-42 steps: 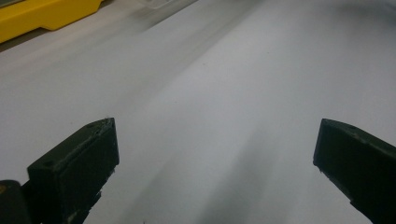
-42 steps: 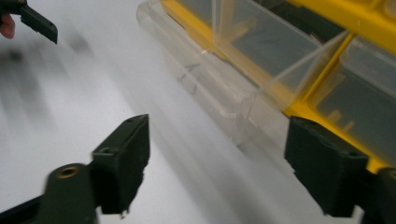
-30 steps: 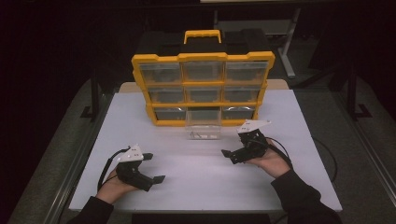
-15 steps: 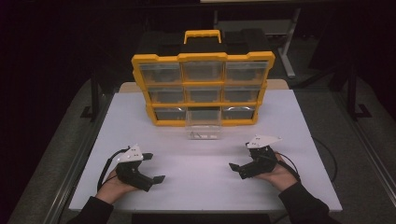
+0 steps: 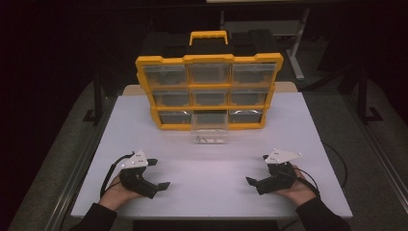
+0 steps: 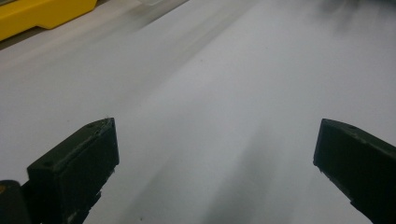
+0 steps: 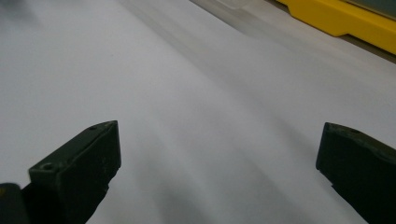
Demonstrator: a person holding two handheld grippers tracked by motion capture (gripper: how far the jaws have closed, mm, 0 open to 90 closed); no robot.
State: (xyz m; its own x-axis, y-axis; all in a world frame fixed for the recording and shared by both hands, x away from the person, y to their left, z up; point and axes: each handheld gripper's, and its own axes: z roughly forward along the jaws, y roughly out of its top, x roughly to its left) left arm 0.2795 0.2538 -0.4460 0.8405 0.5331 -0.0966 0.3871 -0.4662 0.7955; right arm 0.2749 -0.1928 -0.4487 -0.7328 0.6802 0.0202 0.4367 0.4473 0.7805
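Yellow plastic organizer box (image 5: 209, 91) with 9 small clear drawers stands upright at the far side of the white desk (image 5: 211, 159). Its bottom middle clear plastic drawer (image 5: 209, 129) is pulled out toward the person, and something small lies inside it, too small to tell what. The left gripper (image 5: 159, 174) rests in a hand near the front of the desk, well apart from the box and to the left of the pulled-out drawer. Its 2 black jaws are spread wide with nothing between them. The right gripper (image 5: 257, 169) rests in the other hand, near the front and to the right of the drawer. Its jaws are also spread wide and hold nothing.
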